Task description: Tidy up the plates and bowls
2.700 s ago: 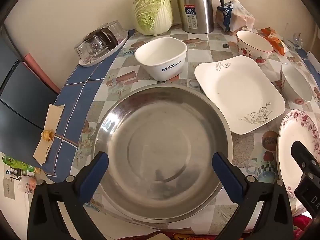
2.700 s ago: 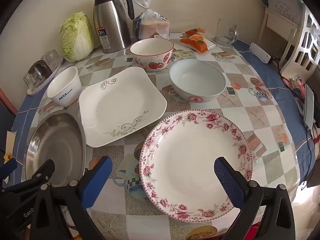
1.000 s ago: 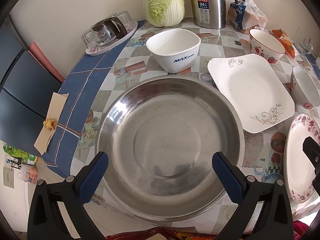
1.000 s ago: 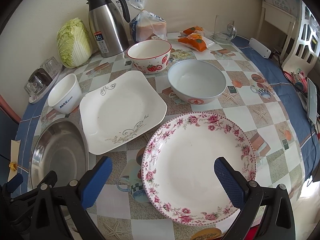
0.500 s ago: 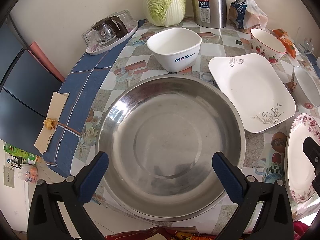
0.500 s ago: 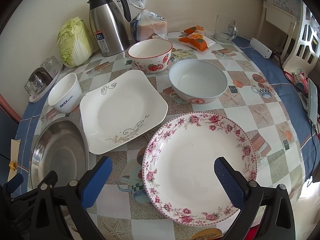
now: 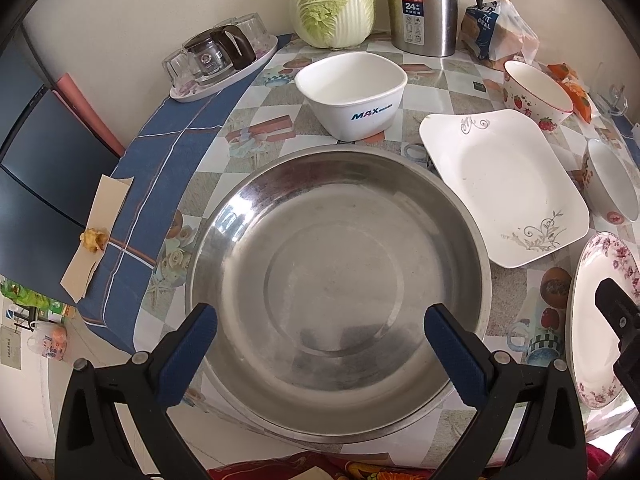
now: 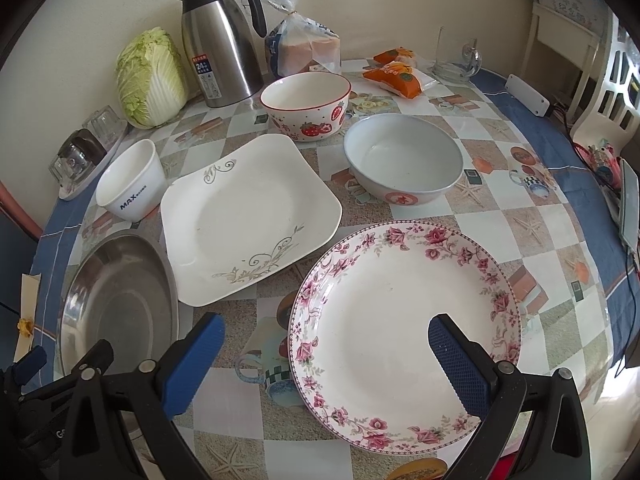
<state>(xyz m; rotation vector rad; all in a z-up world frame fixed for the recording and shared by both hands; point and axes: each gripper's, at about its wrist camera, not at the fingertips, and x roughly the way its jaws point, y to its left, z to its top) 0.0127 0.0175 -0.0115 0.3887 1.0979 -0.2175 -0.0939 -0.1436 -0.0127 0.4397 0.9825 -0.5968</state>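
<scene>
My left gripper is open and empty above the near part of a large steel basin, also seen in the right wrist view. My right gripper is open and empty above the near left part of a round floral plate. A square white plate lies between basin and floral plate. Behind stand a white MAX bowl, a strawberry bowl and a pale bowl.
At the back of the table stand a cabbage, a steel thermos jug, a bread bag, orange snack packs and a glass mug. A tray of glasses sits at the left edge. A phone lies at the right.
Both grippers have drifted slightly, so the dishes sit a little differently in view. Nothing on the table has moved. Both grippers stay open and empty.
</scene>
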